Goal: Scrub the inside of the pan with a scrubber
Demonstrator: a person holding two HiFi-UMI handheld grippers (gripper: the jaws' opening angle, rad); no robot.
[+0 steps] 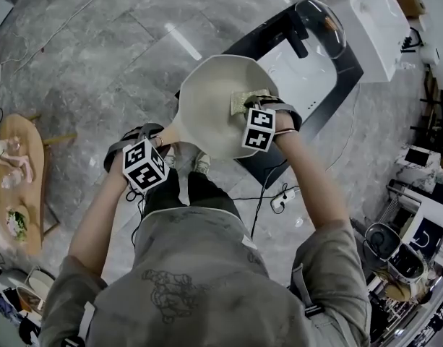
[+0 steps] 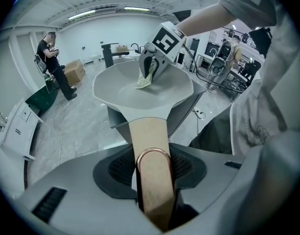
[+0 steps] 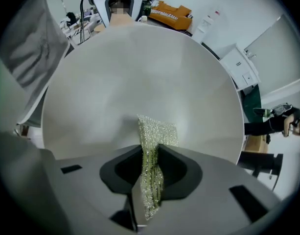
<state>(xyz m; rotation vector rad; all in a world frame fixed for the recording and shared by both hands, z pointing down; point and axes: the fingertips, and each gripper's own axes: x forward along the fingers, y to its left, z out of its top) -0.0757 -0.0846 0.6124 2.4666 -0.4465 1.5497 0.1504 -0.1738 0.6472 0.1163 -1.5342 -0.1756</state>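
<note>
Left hand-held gripper (image 2: 152,180): jaws clamped on the pan's wooden handle (image 2: 149,136); pan (image 1: 207,114) held up over the floor (image 1: 98,49), on no table.

Right hand-held gripper (image 3: 150,180): jaws pinched on the mesh scrubber (image 3: 152,146). Its free end hangs inside the pan, near the right side of the bowl; contact not confirmable.

Judgement: both grips and the approach are done; scrubbing at most just begun. Inside looks evenly pale, no residue visible.

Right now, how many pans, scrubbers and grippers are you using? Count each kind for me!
pan: 1
scrubber: 1
grippers: 2, the left gripper and the right gripper
Total: 4
</note>
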